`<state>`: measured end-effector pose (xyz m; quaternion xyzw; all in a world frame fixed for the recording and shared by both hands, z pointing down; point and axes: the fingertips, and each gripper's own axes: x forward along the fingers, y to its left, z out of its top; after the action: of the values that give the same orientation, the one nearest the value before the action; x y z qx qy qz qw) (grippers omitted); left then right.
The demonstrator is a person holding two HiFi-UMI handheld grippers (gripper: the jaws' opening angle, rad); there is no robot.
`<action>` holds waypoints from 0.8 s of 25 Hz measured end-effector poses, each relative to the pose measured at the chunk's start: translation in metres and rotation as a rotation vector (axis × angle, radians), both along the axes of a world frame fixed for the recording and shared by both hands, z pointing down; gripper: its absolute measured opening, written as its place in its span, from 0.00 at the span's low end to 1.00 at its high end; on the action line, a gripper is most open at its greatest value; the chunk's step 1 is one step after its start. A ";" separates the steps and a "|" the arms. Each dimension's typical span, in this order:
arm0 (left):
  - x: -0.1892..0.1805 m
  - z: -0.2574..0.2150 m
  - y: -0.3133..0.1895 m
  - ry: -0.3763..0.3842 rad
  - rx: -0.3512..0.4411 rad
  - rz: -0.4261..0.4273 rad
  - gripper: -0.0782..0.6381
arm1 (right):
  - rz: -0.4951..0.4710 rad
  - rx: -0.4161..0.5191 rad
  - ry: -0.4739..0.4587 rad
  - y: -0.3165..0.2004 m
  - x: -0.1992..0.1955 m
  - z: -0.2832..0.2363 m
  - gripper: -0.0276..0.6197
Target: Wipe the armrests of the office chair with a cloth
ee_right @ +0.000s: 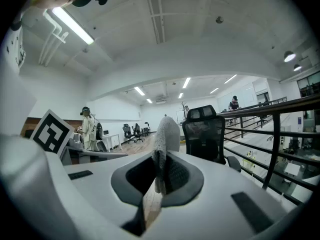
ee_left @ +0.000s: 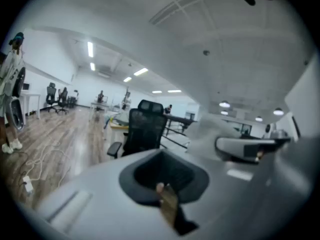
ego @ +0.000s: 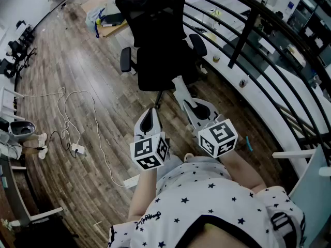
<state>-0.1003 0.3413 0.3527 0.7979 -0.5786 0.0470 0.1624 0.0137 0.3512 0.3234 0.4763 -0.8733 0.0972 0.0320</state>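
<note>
The black mesh office chair [ego: 155, 35] stands ahead of me on the wood floor, its back turned to me. Its left armrest [ego: 125, 59] and right armrest [ego: 198, 44] stick out on either side. My right gripper [ego: 187, 103] is shut on a pale grey cloth [ego: 179, 86] that stands up past the jaw tips, close behind the seat. In the right gripper view the cloth [ee_right: 166, 134] rises from the right gripper [ee_right: 159, 176], with the chair [ee_right: 205, 134] beyond. My left gripper [ego: 150, 119] is shut and holds nothing, well short of the chair [ee_left: 145, 129].
A black railing [ego: 258, 50] runs along the right side, close to the chair. A wooden desk [ego: 103, 9] with clutter stands behind the chair. White cables and a power strip [ego: 77, 149] lie on the floor at left. A person [ee_right: 89, 129] stands far off.
</note>
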 end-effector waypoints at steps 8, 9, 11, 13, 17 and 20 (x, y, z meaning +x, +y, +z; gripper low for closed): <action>0.002 -0.004 0.006 -0.008 0.017 -0.016 0.12 | -0.043 0.013 0.022 0.011 -0.001 0.003 0.08; 0.002 -0.004 0.007 -0.009 0.017 -0.019 0.12 | -0.052 0.017 0.021 0.012 -0.001 0.002 0.08; 0.003 -0.003 0.009 -0.007 0.012 -0.024 0.12 | -0.071 0.023 0.005 0.015 -0.002 0.001 0.08; 0.002 -0.003 0.012 -0.004 0.007 -0.029 0.12 | -0.079 0.022 -0.010 0.016 -0.003 0.000 0.08; -0.005 -0.001 0.013 -0.001 -0.006 -0.046 0.12 | -0.078 0.013 -0.018 0.013 -0.005 -0.001 0.08; -0.009 0.002 0.012 0.002 -0.017 -0.062 0.12 | -0.086 0.008 -0.005 0.009 -0.006 0.002 0.08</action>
<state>-0.1097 0.3531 0.3547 0.7782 -0.6024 0.0460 0.1712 0.0073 0.3602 0.3254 0.4381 -0.8935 0.0934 0.0319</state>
